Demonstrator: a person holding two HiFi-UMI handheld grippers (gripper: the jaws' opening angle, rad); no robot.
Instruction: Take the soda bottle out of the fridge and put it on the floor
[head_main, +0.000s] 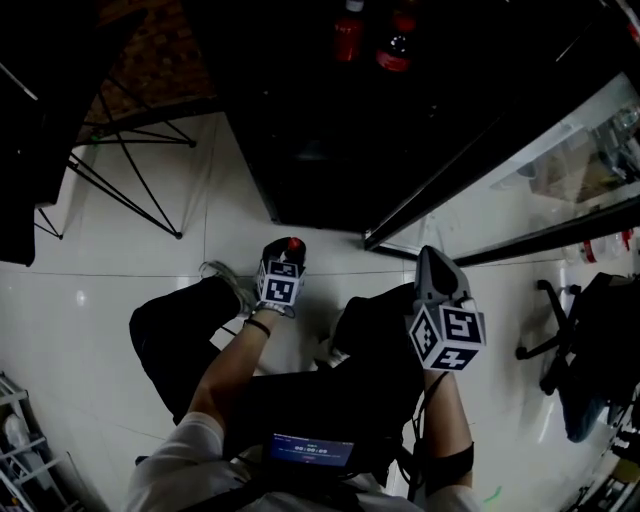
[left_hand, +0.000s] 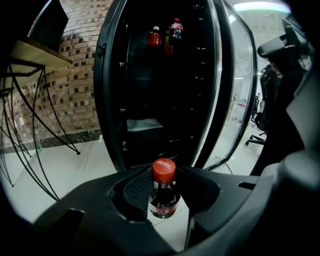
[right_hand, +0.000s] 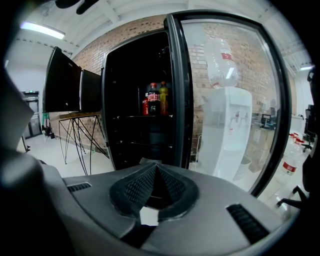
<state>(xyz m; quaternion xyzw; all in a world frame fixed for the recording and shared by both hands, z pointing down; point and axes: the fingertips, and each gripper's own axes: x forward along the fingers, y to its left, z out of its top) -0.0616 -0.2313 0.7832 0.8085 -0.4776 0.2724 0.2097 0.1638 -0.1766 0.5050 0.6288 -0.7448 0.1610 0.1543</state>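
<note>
- Floor (head_main: 100, 300): pale tiles, person standing on it facing the fridge.
- Fridge (left_hand: 160, 100): dark inside, glass door (right_hand: 230, 100) swung open.
- Right tongs (right_hand: 156, 167): tips pressed together, nothing between them.
- Left tongs (left_hand: 163, 185): clamped on the soda bottle (left_hand: 163, 197), upright, red cap up, low over the floor before the fridge; floor contact unclear.
- Shelf bottles (left_hand: 165, 35): high inside the fridge.

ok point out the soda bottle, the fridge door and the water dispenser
soda bottle (left_hand: 163, 170): left gripper view, on its red cap
fridge door (right_hand: 179, 100): right gripper view, on its black frame
water dispenser (right_hand: 227, 127): right gripper view, on its white body
</note>
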